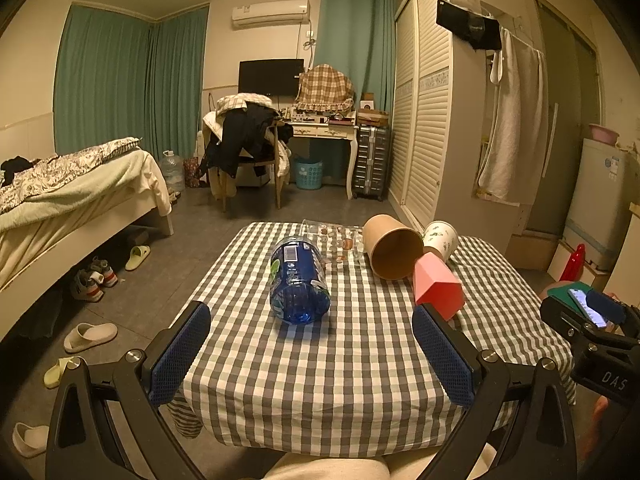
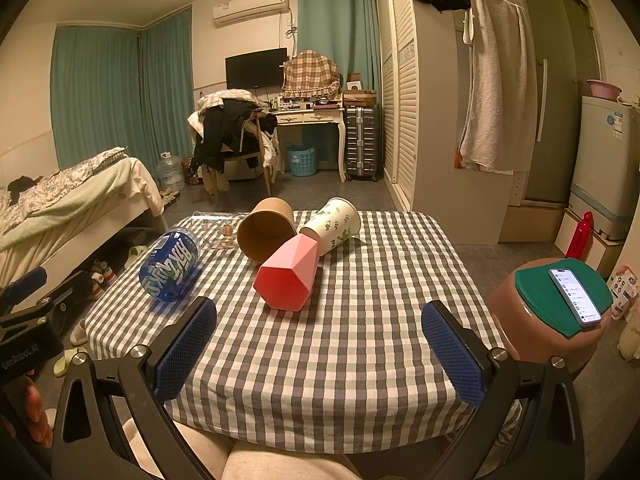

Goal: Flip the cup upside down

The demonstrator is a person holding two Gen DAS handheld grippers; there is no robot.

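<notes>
Several cups lie on their sides on the checked tablecloth (image 1: 320, 344) (image 2: 340, 340). A blue plastic cup (image 1: 298, 280) (image 2: 170, 266) lies left. A brown paper cup (image 1: 392, 246) (image 2: 266, 230), a pink faceted cup (image 1: 436, 286) (image 2: 288, 276), a white leaf-print cup (image 1: 440, 238) (image 2: 332, 224) and a clear glass (image 1: 332, 240) (image 2: 212, 228) lie behind. My left gripper (image 1: 312, 354) is open and empty, near the table's front edge, facing the blue cup. My right gripper (image 2: 320, 352) is open and empty, in front of the pink cup.
A brown stool with a green pad (image 2: 560, 300) and a phone (image 2: 576, 296) stands right of the table. A bed (image 1: 72, 200) and slippers (image 1: 90, 336) are on the left. A wardrobe (image 1: 424, 120), desk and chair stand behind.
</notes>
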